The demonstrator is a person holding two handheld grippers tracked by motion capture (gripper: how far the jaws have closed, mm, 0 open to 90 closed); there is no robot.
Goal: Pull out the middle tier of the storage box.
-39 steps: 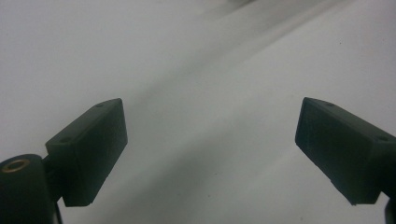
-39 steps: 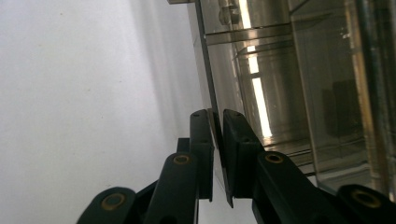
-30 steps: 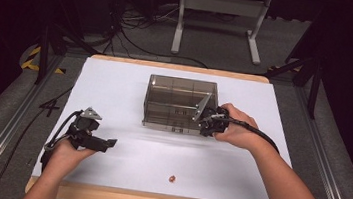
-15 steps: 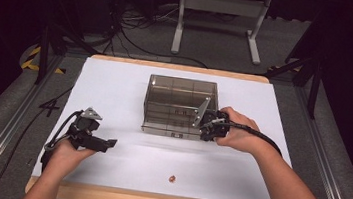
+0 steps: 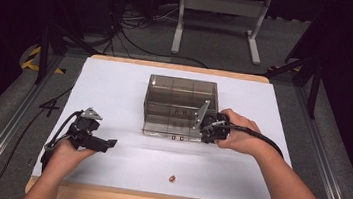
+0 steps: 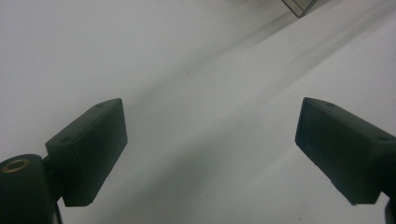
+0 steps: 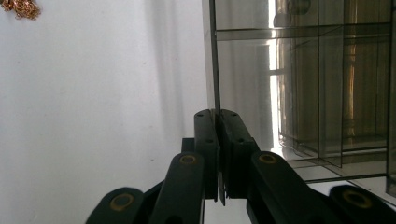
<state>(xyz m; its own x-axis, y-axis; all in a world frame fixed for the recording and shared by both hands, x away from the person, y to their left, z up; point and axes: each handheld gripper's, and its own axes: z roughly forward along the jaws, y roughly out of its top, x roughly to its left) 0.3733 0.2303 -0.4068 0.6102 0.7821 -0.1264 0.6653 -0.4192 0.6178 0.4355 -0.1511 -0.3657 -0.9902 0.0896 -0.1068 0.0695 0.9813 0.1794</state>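
Observation:
A smoky clear box point(image 5: 180, 105) with several compartments stands mid-table. My right gripper point(image 5: 208, 130) is at its front right corner. In the right gripper view that gripper point(image 7: 217, 116) is shut on a thin clear panel point(image 7: 212, 56) of the box point(image 7: 317, 84), which runs edge-on from between the jaws. My left gripper point(image 5: 108, 143) rests low on the white table at the left, apart from the box; its jaws point(image 6: 210, 140) stand wide open with only bare table between them. A small coppery item point(image 5: 172, 178) lies near the front edge, also seen as a coppery tangle point(image 7: 19, 7).
White paper covers the table point(image 5: 115, 87), with a wooden edge at front and back. Black frame rails run along both sides. Cables and a grey stand point(image 5: 219, 14) are on the floor beyond the table. A corner of the box point(image 6: 299, 5) shows far off.
My right gripper has shifted slightly toward the near side at the box's front corner, still shut on the panel. The left gripper has stayed put.

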